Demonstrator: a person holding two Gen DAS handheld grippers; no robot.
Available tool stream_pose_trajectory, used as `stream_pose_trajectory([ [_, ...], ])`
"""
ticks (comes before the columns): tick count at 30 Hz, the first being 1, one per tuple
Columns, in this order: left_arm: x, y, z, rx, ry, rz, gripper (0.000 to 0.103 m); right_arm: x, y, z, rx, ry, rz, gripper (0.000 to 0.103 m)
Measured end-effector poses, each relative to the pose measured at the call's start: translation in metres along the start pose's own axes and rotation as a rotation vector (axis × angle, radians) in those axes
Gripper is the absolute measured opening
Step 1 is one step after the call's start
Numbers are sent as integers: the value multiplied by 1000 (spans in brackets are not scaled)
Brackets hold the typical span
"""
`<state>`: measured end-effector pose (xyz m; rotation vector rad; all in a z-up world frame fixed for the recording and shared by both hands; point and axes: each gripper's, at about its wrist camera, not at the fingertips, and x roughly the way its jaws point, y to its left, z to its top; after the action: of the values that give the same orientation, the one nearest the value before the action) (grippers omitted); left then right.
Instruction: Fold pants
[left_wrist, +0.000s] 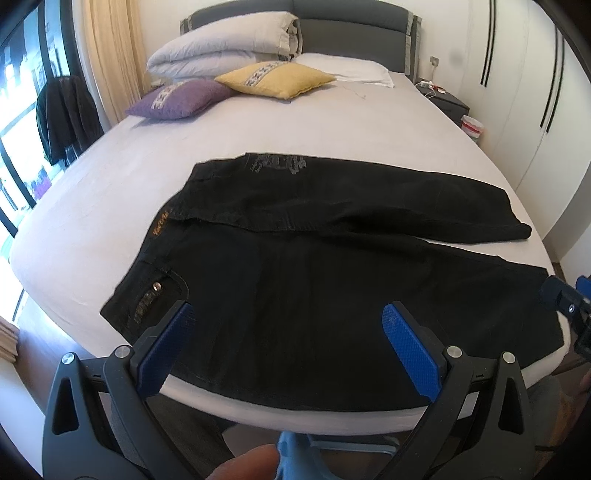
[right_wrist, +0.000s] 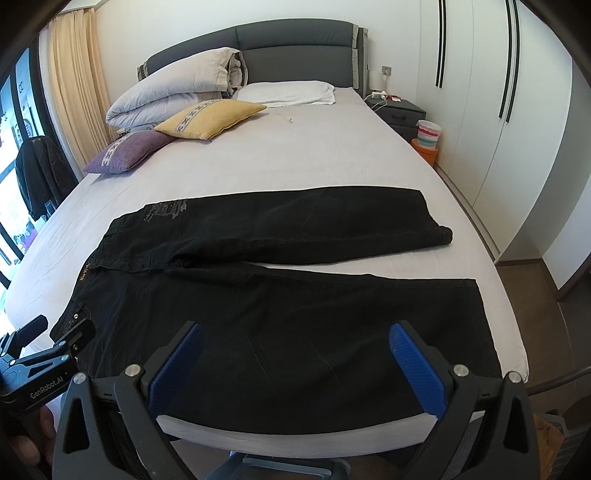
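Black pants (left_wrist: 314, 266) lie flat across the near end of the bed (left_wrist: 258, 122), waistband to the left and both legs spread out to the right. They also show in the right wrist view (right_wrist: 277, 295). My left gripper (left_wrist: 288, 314) is open and empty, hovering over the near leg close to the waist pocket. My right gripper (right_wrist: 295, 336) is open and empty, hovering over the near leg further right. The left gripper also shows at the left edge of the right wrist view (right_wrist: 55, 354).
A purple cushion (left_wrist: 177, 98), a yellow cushion (left_wrist: 275, 77), a folded duvet (left_wrist: 221, 44) and a white pillow (left_wrist: 347, 68) sit at the bed's head. A nightstand (right_wrist: 402, 109) and white wardrobe (right_wrist: 498, 110) stand right. A dark jacket (left_wrist: 66, 114) hangs left.
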<state>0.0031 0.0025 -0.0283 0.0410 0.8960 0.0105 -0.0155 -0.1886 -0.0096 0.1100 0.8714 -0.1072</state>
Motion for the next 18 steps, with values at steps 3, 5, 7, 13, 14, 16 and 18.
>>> stream_pose_trajectory([
  [3,4,2,-1,34,-14,-13,103,4,-1,1,1,12,18,103],
  [5,7,8,-1,42,-22,-34,103,7,-5,6,-4,15,52,103],
  [7,15,16,1,53,-11,-67,103,9,-9,11,-10,10,82,103],
  [13,56,41,12,112,53,-199,103,19,-23,35,-60,-30,193,103],
  [14,63,42,14,147,61,-202,103,24,-25,42,-84,-31,217,103],
  [16,87,51,29,179,127,-201,103,31,-27,52,-126,-40,267,103],
  [18,102,63,48,186,127,-207,103,41,-31,66,-171,-46,298,103],
])
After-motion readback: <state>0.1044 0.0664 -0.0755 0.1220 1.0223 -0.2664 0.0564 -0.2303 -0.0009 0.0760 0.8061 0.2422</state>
